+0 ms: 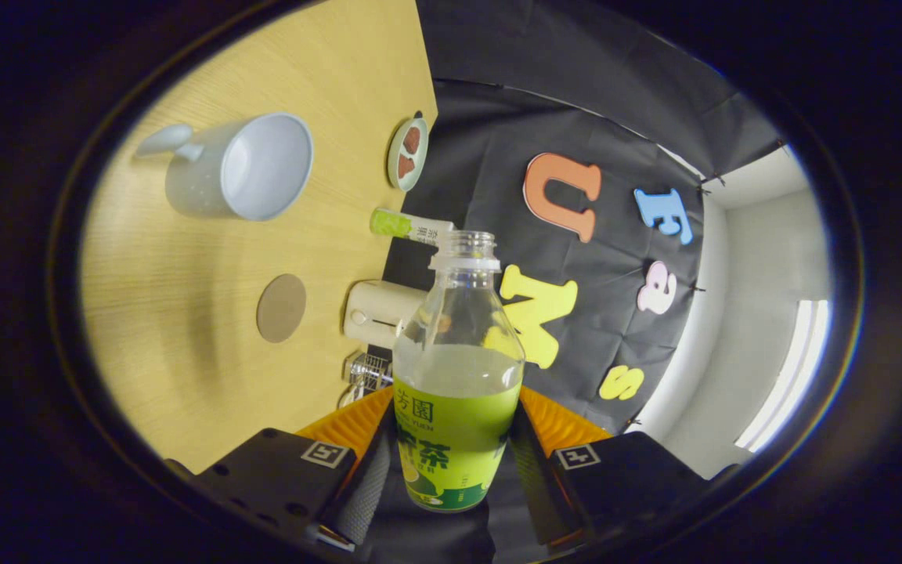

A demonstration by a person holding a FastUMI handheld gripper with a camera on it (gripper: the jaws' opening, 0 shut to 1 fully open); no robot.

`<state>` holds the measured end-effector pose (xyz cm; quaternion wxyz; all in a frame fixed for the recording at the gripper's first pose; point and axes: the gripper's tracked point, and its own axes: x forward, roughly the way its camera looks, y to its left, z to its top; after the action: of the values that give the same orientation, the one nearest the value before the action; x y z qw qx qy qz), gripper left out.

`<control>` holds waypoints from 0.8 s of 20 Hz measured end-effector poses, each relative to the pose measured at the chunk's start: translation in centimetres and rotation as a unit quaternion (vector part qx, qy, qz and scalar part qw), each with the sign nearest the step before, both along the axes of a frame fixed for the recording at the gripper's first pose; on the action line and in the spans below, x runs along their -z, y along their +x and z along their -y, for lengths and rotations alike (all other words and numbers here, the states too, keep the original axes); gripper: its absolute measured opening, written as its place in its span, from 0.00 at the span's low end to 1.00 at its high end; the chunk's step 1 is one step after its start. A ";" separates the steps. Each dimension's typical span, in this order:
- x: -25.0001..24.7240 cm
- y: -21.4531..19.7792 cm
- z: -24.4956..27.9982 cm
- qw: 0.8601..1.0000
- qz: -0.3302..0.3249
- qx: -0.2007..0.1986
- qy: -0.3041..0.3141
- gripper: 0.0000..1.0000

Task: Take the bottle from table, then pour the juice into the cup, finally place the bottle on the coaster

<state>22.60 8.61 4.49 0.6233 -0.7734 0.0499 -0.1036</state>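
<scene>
We are pinching clear uncapped plastic bottle with green label (457,392) between tongs (451,462), both fingers pressing its sides. White ceramic cup (243,166) lying well beyond on wooden tabletop (177,313); round brown coaster (281,307) nearer. Judging pour ahead: carrying neck above cup's mouth, tilting slowly, keeping squeeze firm.

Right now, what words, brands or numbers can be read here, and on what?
The bottle, gripped between the fingers of the tool: label with large characters; its small print is blurred.
The tube lying beyond it: label too small to read.
The square markers on the tool: coded patterns, no words.
</scene>
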 end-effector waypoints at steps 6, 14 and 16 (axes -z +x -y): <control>0.0 -0.2 -1.1 1.000 0.006 -0.004 -0.028 0.81; 0.5 -0.3 -2.1 0.998 -0.005 -0.004 -0.058 0.81; 0.8 -0.4 -1.8 0.998 -0.010 -0.002 -0.062 0.81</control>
<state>22.19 10.44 3.66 0.5735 -0.8119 0.0484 -0.0976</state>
